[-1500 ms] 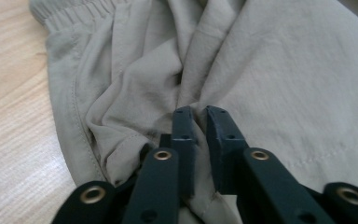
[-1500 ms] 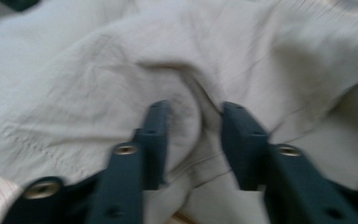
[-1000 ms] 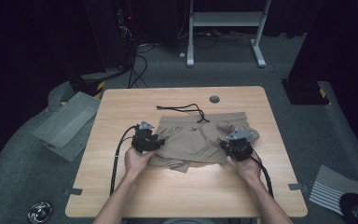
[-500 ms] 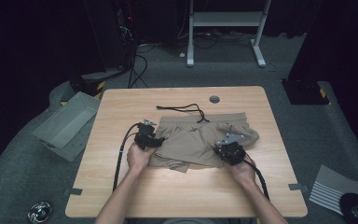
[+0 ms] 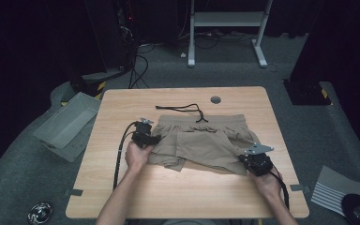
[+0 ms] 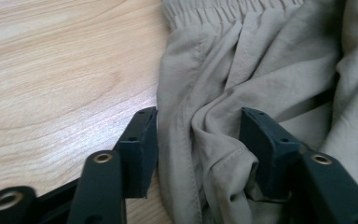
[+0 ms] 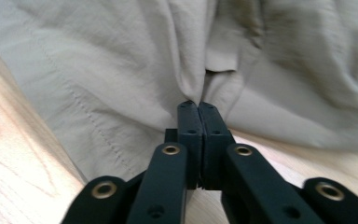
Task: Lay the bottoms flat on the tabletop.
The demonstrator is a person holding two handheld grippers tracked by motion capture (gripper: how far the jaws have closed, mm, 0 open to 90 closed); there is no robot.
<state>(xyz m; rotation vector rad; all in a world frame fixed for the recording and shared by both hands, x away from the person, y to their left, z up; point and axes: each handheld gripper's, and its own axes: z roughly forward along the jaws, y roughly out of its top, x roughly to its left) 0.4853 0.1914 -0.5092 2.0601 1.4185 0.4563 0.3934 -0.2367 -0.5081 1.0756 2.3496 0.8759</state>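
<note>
Shorts (image 5: 201, 140): light, limp cloth; we grip at hems. Right gripper (image 7: 198, 109) pinches a fold; left gripper (image 6: 198, 135) spread, jaws just opening astride cloth.

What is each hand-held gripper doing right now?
Left hand-held gripper: open, jaws astride a fold of the khaki shorts.
Right hand-held gripper: shut, pinching the shorts' fabric.

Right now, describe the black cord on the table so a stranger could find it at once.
Start at the wooden table, then find the khaki shorts spread at its middle. The black cord lies loose along their far, elastic edge, thin and dark, unlike the thick cables trailing from each gripper.
</note>
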